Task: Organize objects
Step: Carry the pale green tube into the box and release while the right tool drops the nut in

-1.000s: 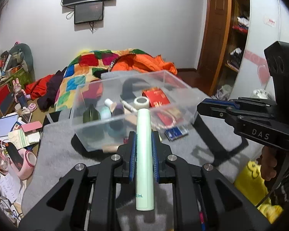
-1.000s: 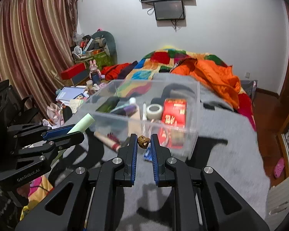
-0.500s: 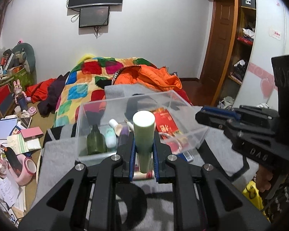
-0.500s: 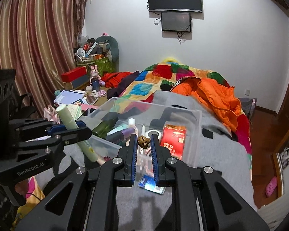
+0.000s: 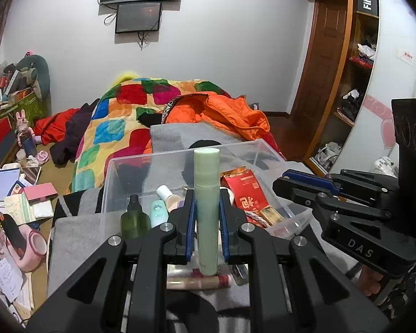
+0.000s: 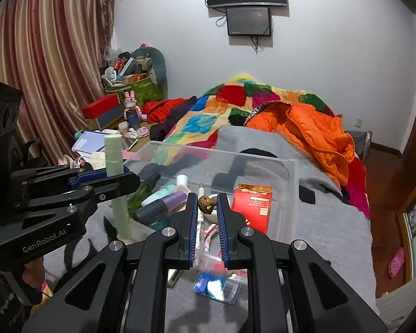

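Since a second ago the pale green tube is standing upright between the pads of the left hand-held gripper instead of lying flat along them, and the clear plastic bin is sitting closer under both views. The right hand-held gripper is still pinching the small brown knobbly nut-like thing at its tips, jaws narrow. Both loads are hovering at the bin's near wall, so the drop-in looks close, though neither is released yet.

Counting what is showing: two hand-held grippers, each clamped on one item; one bin on the grey blanket. Inside it, one red box, one dark green bottle, one small mint bottle, one purple-capped bottle, one white-capped bottle. Outside it, on the blanket, one blue packet and one pinkish tube are waiting
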Available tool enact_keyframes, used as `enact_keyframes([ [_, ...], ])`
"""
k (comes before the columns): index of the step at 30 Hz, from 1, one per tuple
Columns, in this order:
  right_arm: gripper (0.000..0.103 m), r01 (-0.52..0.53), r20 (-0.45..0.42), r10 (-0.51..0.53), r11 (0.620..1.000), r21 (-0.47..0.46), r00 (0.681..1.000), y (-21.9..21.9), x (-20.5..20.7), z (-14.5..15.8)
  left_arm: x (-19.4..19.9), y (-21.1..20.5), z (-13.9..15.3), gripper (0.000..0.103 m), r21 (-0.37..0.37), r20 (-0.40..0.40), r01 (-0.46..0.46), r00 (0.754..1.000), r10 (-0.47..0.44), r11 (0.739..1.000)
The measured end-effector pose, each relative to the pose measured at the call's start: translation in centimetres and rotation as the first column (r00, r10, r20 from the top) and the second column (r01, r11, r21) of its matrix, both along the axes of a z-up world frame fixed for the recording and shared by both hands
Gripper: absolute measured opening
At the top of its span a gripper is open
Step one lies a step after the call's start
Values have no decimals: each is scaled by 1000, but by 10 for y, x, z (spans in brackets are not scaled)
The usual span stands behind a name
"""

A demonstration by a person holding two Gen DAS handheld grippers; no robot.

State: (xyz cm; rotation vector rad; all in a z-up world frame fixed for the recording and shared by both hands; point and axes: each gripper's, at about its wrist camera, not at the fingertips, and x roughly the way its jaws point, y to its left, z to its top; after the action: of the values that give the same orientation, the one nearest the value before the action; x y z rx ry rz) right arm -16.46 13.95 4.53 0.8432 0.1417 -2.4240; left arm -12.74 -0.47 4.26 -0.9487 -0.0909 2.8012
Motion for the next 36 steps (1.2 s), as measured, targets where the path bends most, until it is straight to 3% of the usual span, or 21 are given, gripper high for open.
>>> enact_keyframes([
  [18, 13, 10, 141, -14, 1000, 26, 990, -3, -26, -38, -27, -10, -40, 15, 15, 117, -11, 993, 9, 1000],
  [24, 22, 7, 154, -10, 1000, 24, 988, -3, -22, -38, -17, -11, -28, 15, 10, 88, 1, 996, -2, 1000],
  [28, 34, 21, 128, -24, 1000, 22, 991, 0, -12, -32, -7, -12, -19, 15, 3, 66, -1, 998, 1, 1000],
  [31, 36, 27, 116, -26, 1000, -2, 993, 6, -3, -23, 4, -13, -15, 16, 12, 55, 4, 998, -5, 1000],
  [36, 43, 57, 84, -56, 998, -20, 995, 20, 16, -9, 20, -13, -13, 30, -4, 41, -7, 999, 7, 1000],
])
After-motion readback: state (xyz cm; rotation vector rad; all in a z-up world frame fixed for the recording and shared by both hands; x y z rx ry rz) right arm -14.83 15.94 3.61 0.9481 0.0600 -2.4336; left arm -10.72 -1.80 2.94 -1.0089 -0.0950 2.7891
